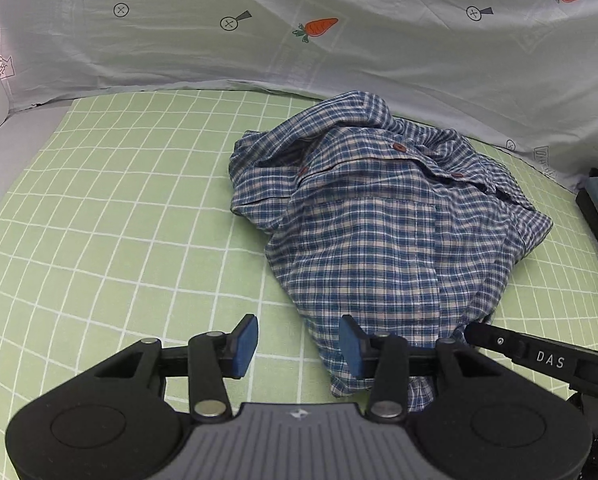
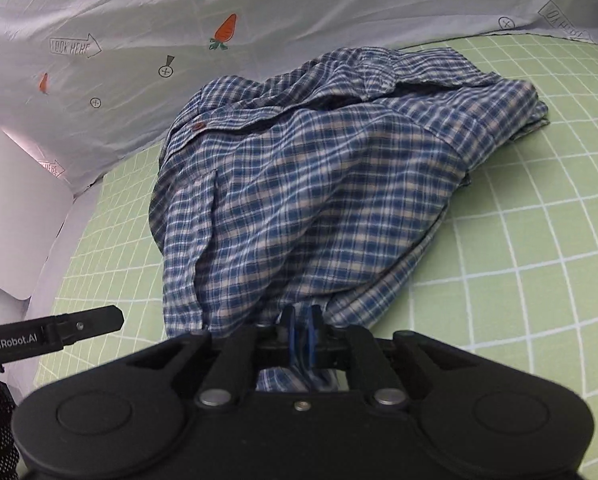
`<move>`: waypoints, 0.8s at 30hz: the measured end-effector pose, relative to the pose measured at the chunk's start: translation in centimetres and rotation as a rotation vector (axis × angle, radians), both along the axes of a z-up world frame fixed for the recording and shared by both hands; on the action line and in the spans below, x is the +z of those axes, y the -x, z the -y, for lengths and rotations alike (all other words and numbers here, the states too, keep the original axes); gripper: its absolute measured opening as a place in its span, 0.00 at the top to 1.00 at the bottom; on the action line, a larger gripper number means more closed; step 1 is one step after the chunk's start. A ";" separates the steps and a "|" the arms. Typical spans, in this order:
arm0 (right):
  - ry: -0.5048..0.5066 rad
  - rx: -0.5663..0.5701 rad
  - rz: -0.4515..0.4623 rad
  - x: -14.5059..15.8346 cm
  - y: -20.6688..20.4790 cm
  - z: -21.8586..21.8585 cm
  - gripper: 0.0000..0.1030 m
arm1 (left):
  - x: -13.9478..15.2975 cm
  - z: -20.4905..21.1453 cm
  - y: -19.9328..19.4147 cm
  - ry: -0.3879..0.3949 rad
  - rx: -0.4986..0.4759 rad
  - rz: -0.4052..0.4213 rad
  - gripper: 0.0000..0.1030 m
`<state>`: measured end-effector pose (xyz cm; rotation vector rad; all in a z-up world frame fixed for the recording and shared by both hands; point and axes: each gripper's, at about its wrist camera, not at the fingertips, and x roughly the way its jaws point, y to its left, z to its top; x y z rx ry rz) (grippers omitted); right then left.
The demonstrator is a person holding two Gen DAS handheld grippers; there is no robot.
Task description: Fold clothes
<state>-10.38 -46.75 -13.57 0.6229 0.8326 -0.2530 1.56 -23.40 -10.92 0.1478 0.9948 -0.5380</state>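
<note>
Progress is near zero: plaid shirt lies in a crumpled heap on the green checked sheet, close to the carrot-print cloth at the back, with no clean fold visible. Right gripper is clamped on the shirt's near edge; left gripper is spread with nothing between its pads, beside that edge. Remaining, by my read: spread flat, then every fold.

Crumpled blue plaid shirt on green sheet
</note>
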 end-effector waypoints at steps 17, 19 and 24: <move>0.044 -0.326 -0.070 -1.2 8.3 9.8 0.64 | -7.0 6.5 2.7 -0.001 -0.036 -0.277 0.57; 0.052 -0.314 -0.070 -1.3 8.1 10.0 0.64 | -7.2 6.8 2.8 -0.006 -0.018 -0.269 0.94; 0.081 -0.292 -0.060 -1.0 7.1 10.2 0.64 | -4.7 4.3 1.5 0.001 0.113 -0.137 0.95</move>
